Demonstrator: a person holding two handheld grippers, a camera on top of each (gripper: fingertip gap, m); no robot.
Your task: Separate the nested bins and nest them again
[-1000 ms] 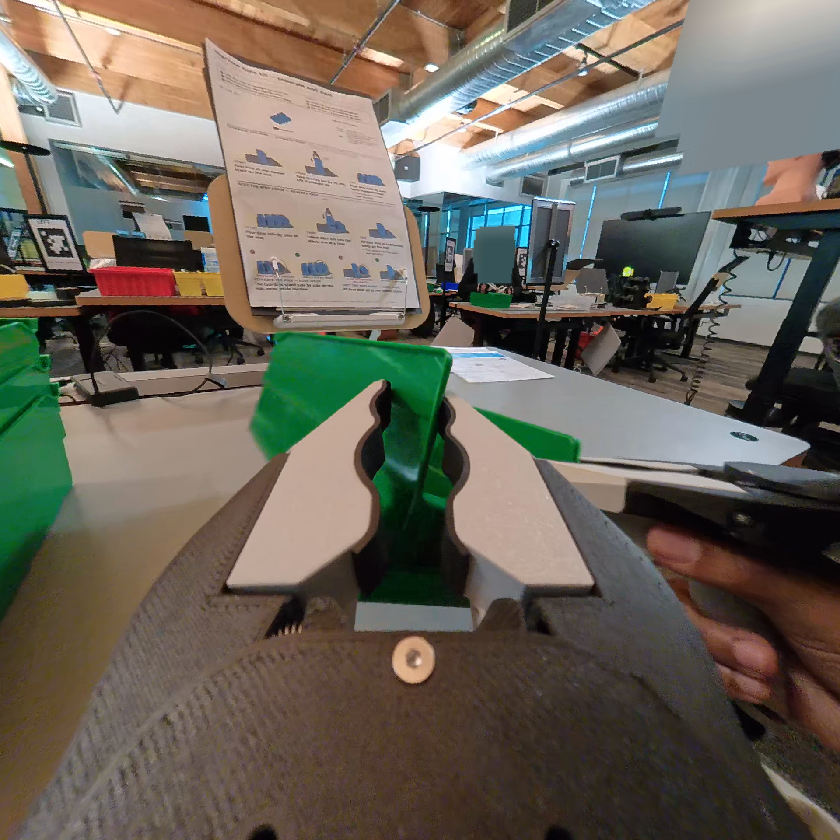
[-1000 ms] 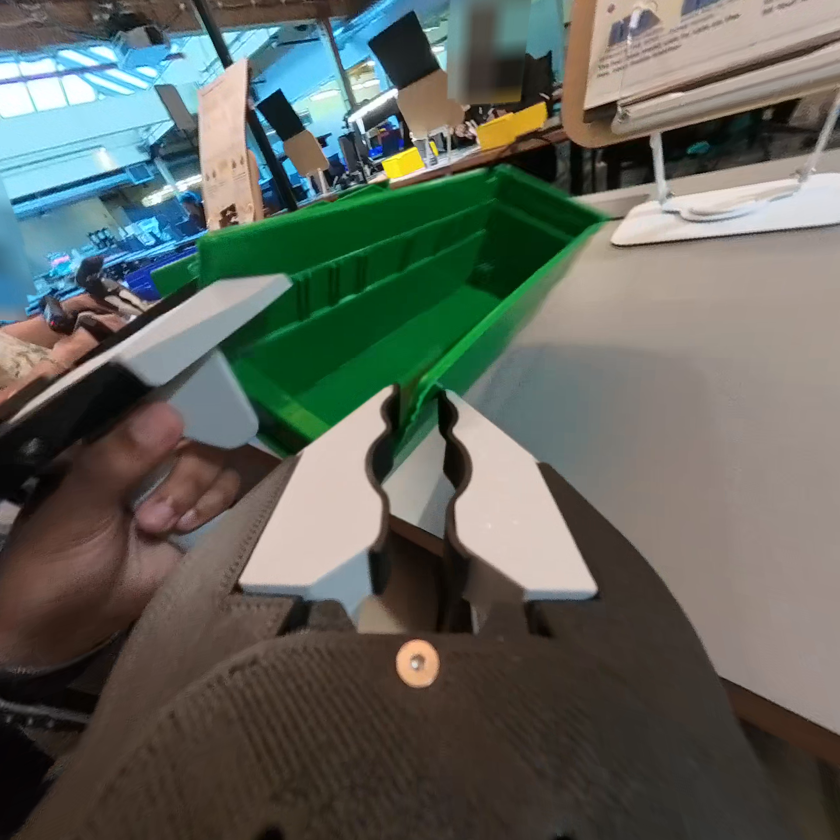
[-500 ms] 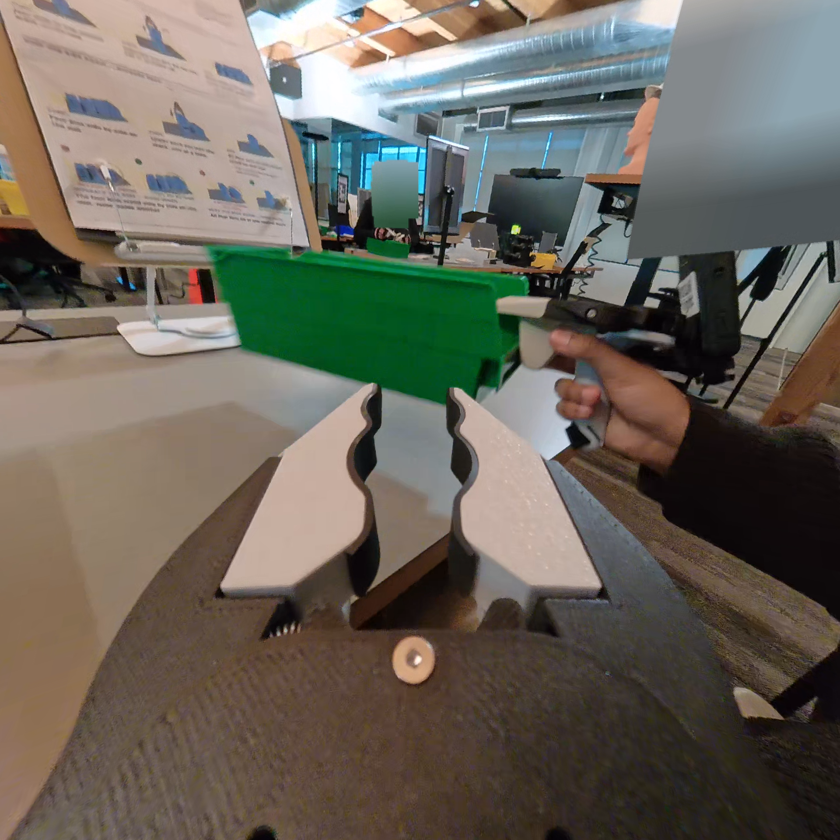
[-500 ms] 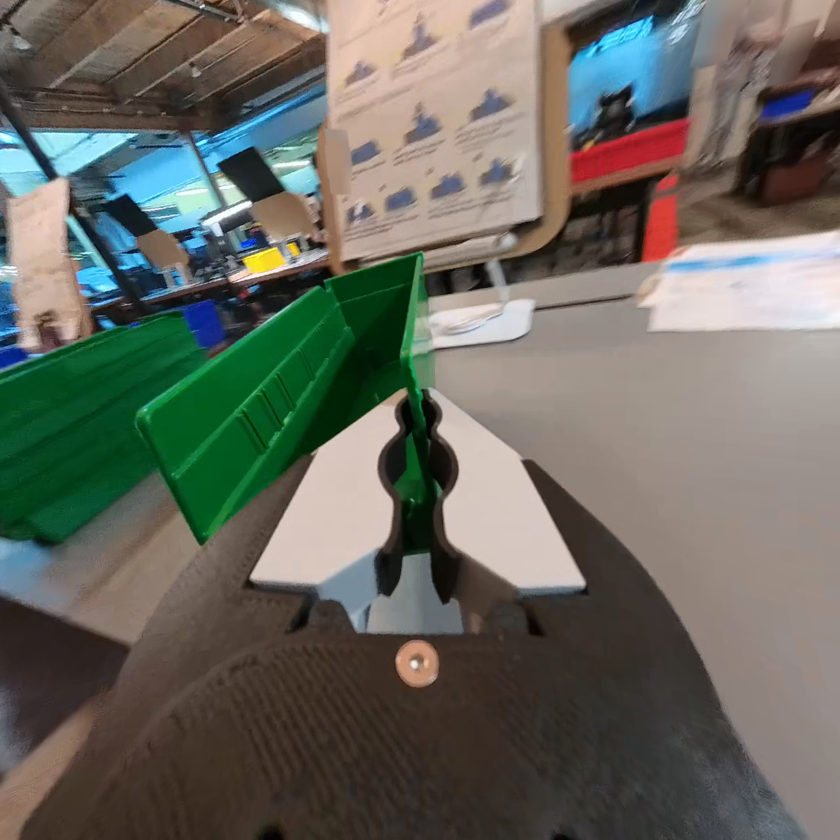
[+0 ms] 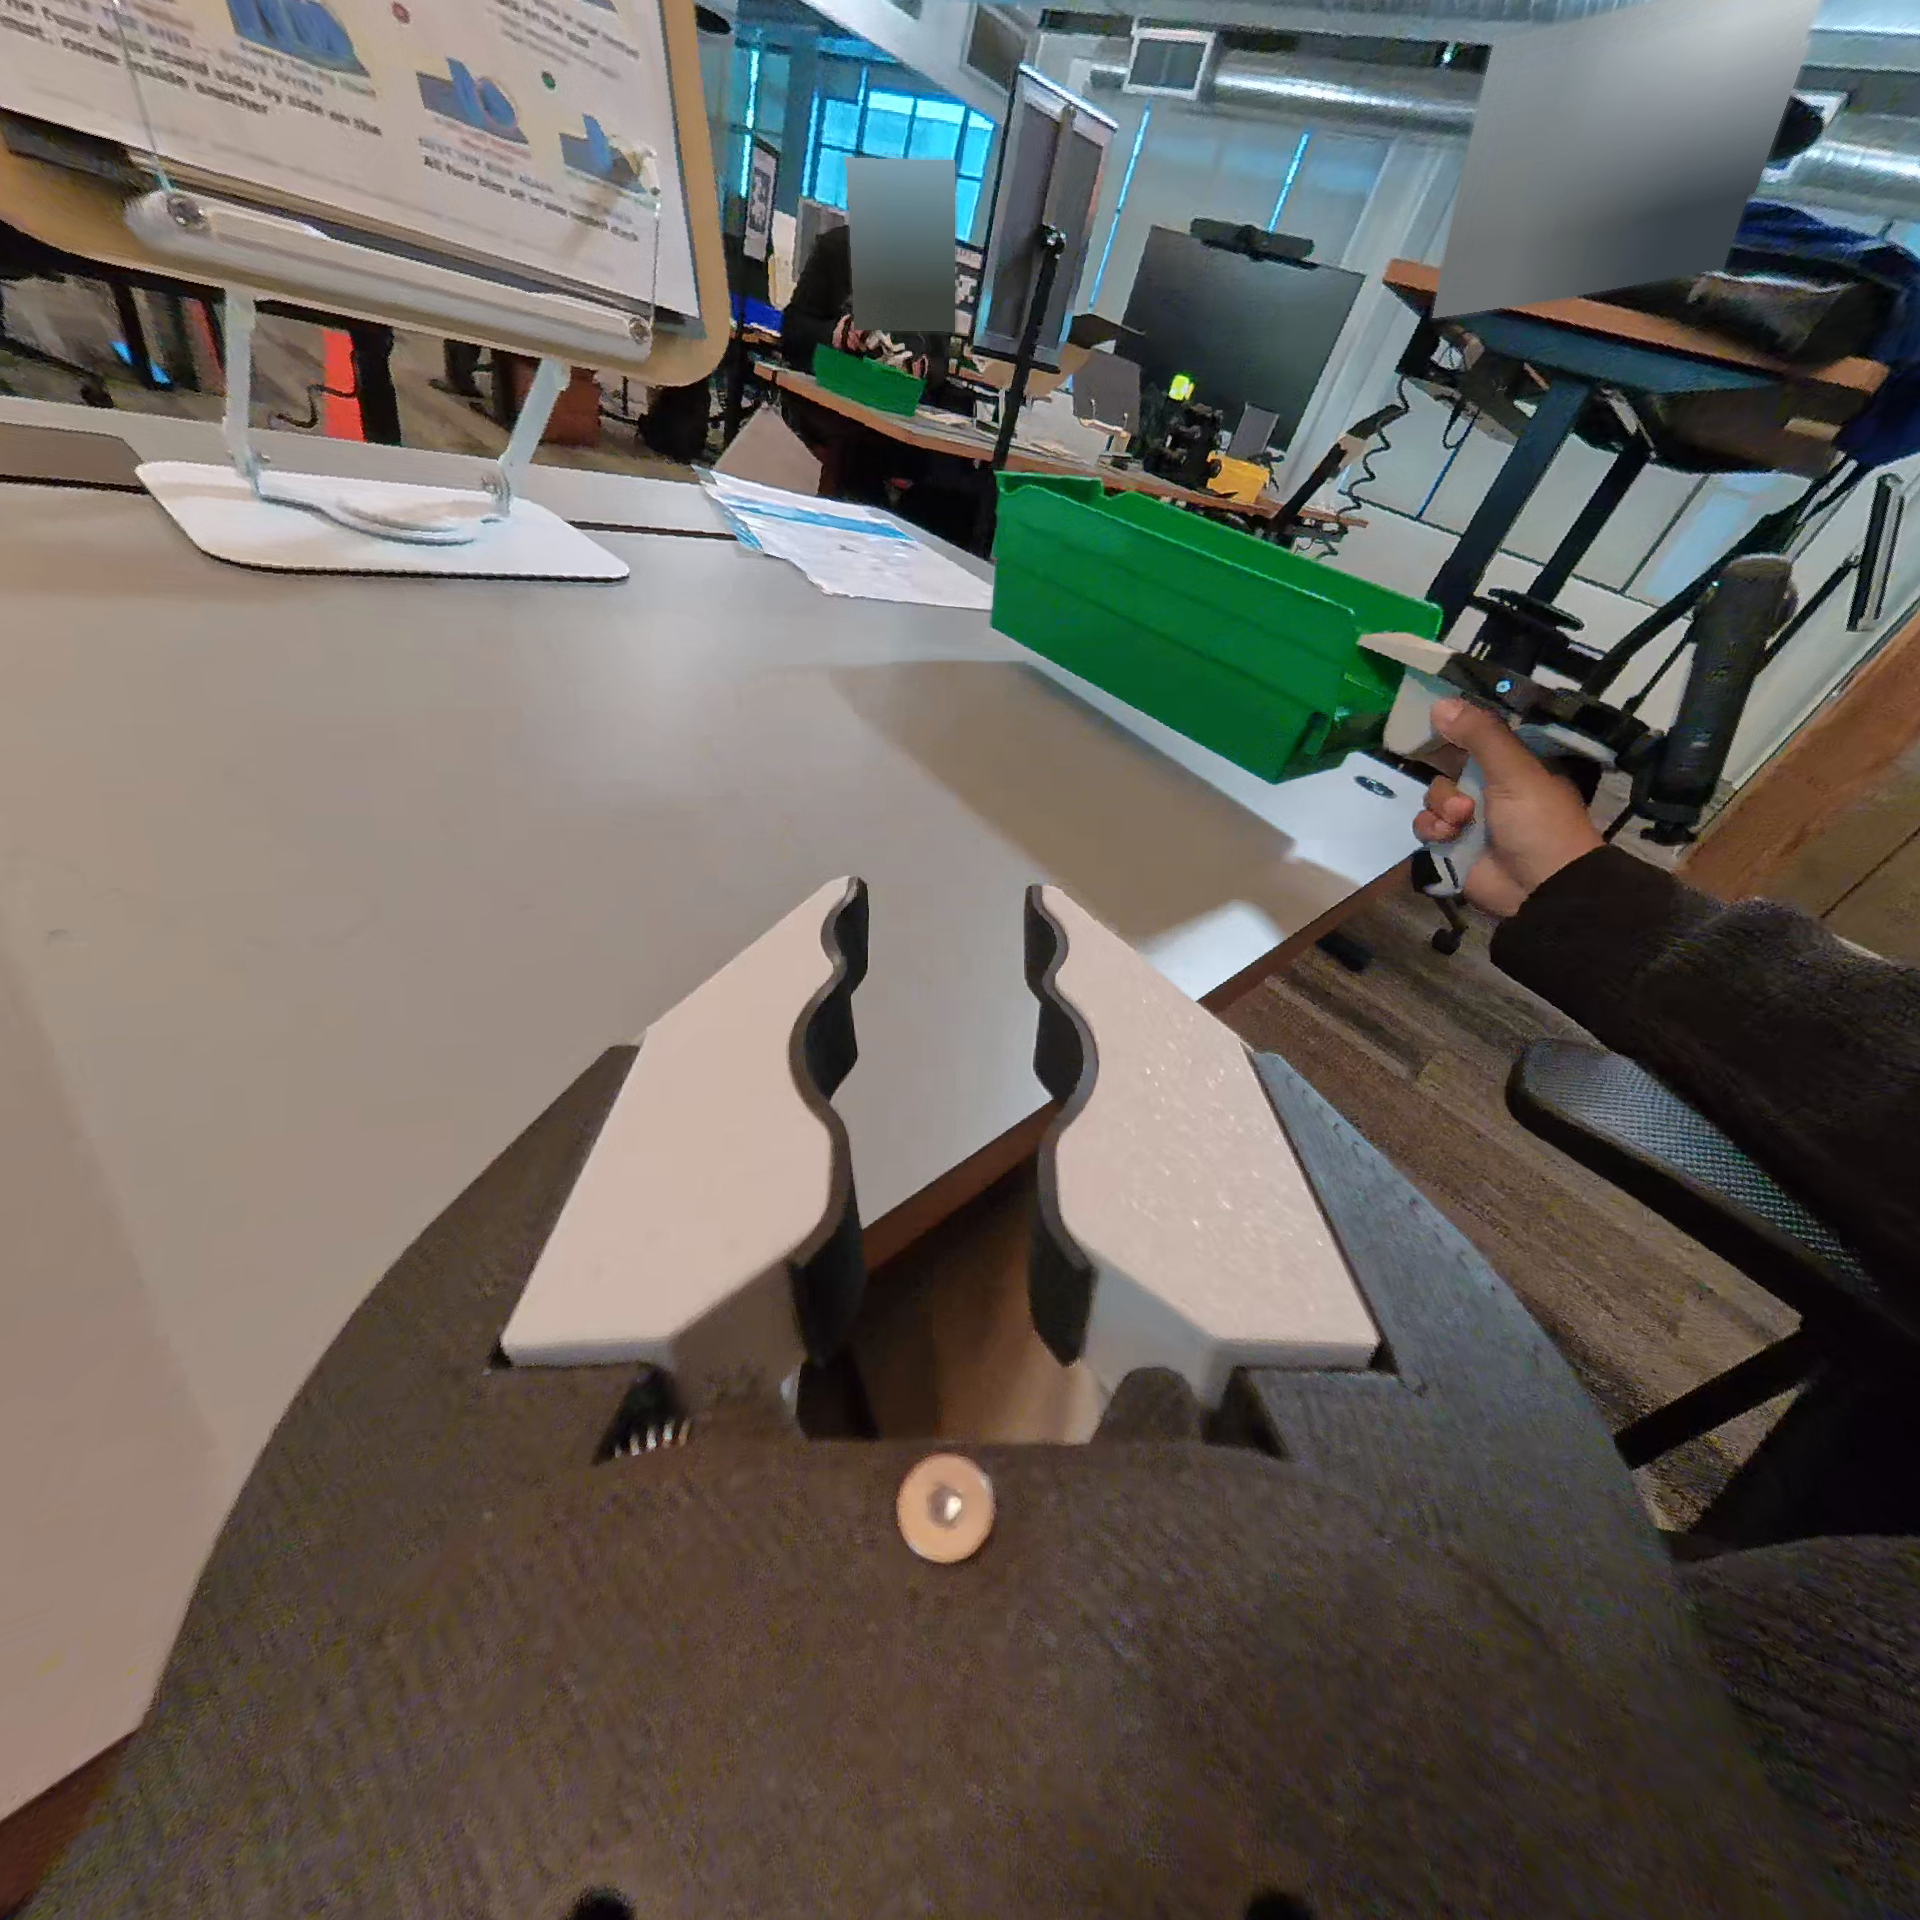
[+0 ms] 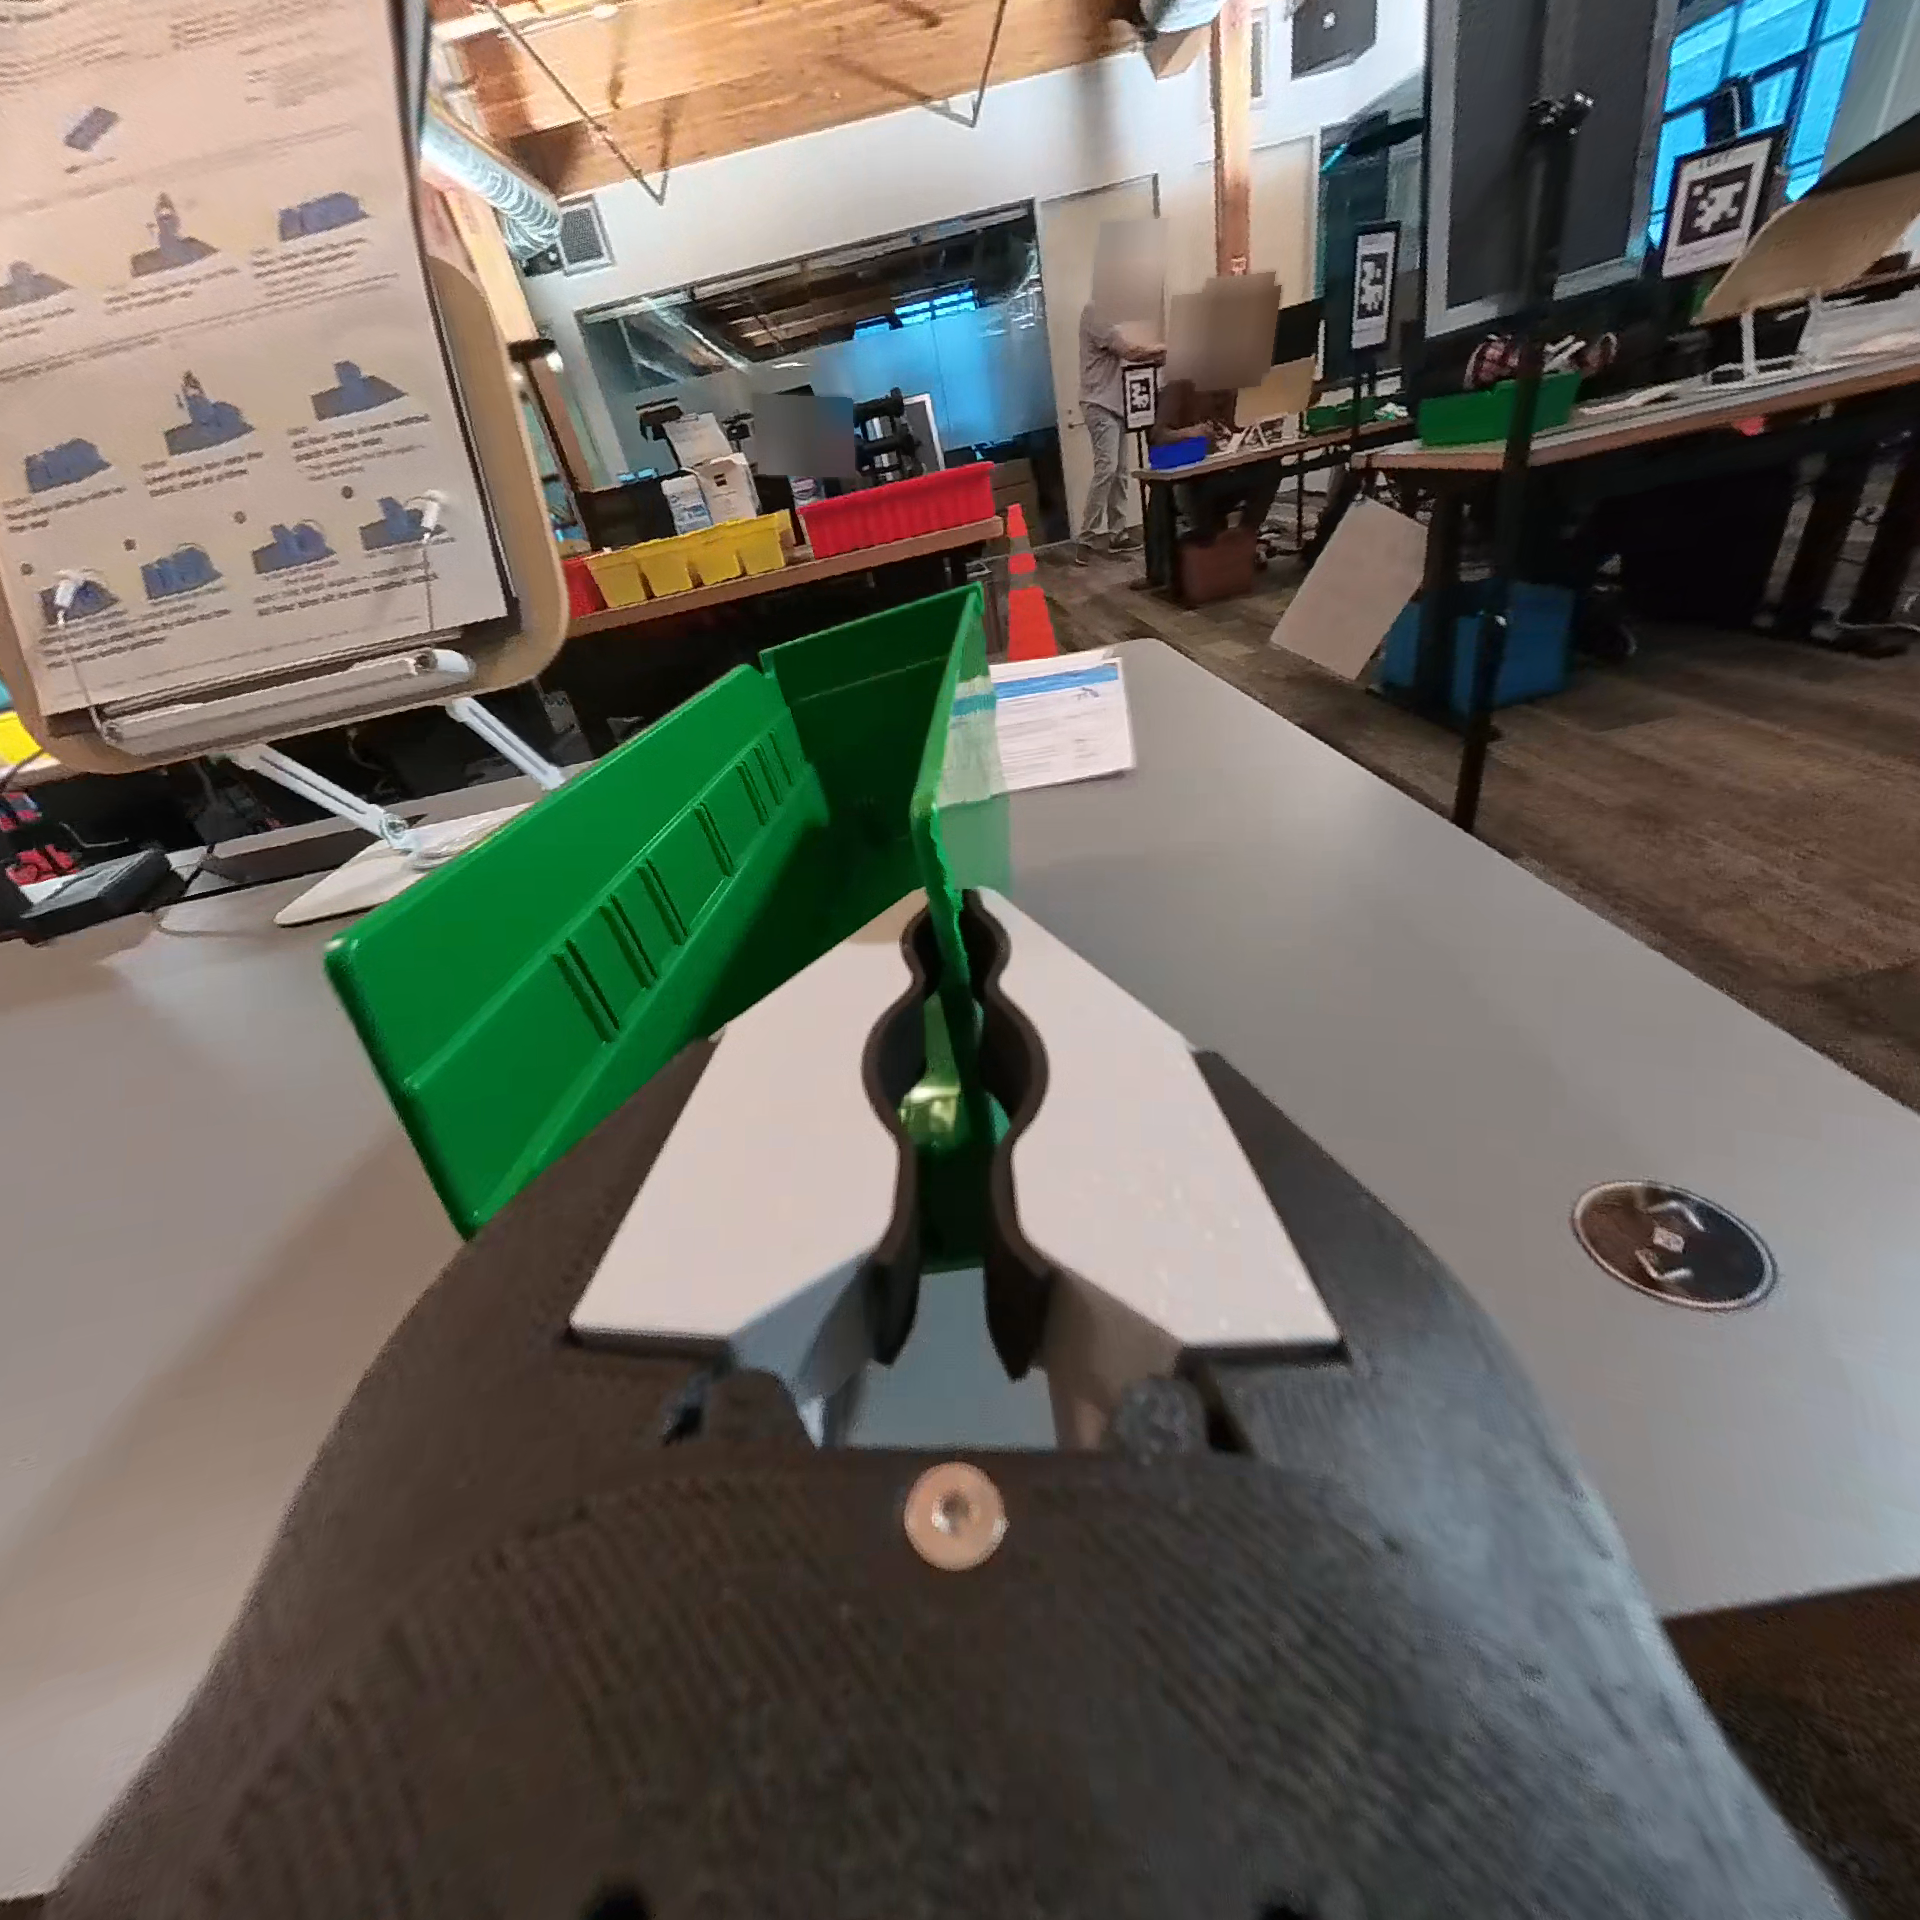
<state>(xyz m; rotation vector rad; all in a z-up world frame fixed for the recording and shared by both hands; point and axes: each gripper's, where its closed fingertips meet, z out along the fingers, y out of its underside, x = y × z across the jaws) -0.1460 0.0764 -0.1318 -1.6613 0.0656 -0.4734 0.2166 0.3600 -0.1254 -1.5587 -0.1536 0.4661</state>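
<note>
A long green bin point(image 6: 665, 925) hangs in the air above the grey table point(image 6: 1299, 935), held by its right side wall. My right gripper point(image 6: 951, 914) is shut on that wall. In the left wrist view the same green bin point(image 5: 1174, 613) floats over the table's right edge, with the right gripper point(image 5: 1397, 655) and a hand at its near end. My left gripper point(image 5: 945, 904) is open and empty, low over the table's front edge, well left of the bin. The other bins are out of view.
A clipboard stand with an instruction sheet point(image 5: 364, 156) stands at the back of the table on a white base point(image 5: 384, 535). Loose papers point(image 5: 842, 545) lie at the far right. A round cable grommet point(image 6: 1671, 1244) sits in the table. An office chair point(image 5: 1683, 1174) stands at the right.
My left gripper let go of the green bin and opened. My right gripper closed on the bin's wall and carried it to the right, away from the left gripper.
</note>
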